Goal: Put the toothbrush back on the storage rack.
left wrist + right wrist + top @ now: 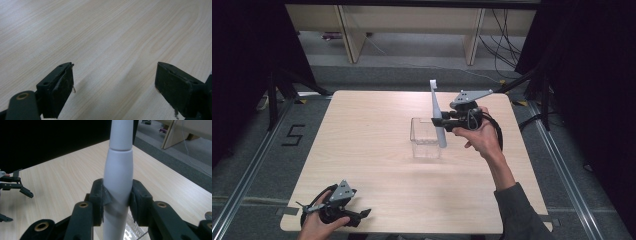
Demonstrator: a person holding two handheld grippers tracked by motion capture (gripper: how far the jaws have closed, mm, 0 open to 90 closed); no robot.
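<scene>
Right gripper point(443, 121), held in the person's right hand point(482, 135), is raised above the pale wooden table point(372, 150), right of centre. Its black jaws are clamped from both sides on a long, slim, pale grey-white plastic handle-like tool point(436, 111); the pads press on its thicker middle section. In the right gripper view the tool point(118, 177) runs straight up between the pads, with a seam where a narrower upper part joins the wider body.

Tool's long axis: near vertical in the high view, leaning slightly, top end tipped toward the far left, lower end toward the near right. The top end carries a small flat head and points up and away from the person. The lower end hangs in front of, or just over, the right wall of a clear square plastic container point(424, 142) standing open-topped on the table; whether the tip is inside or touching cannot be told.

Left gripper point(362, 214) lies low at the near left corner of the table in the left hand point(314, 225). In the left gripper view point(113, 87) its jaws stand wide apart with bare tabletop between them.
</scene>
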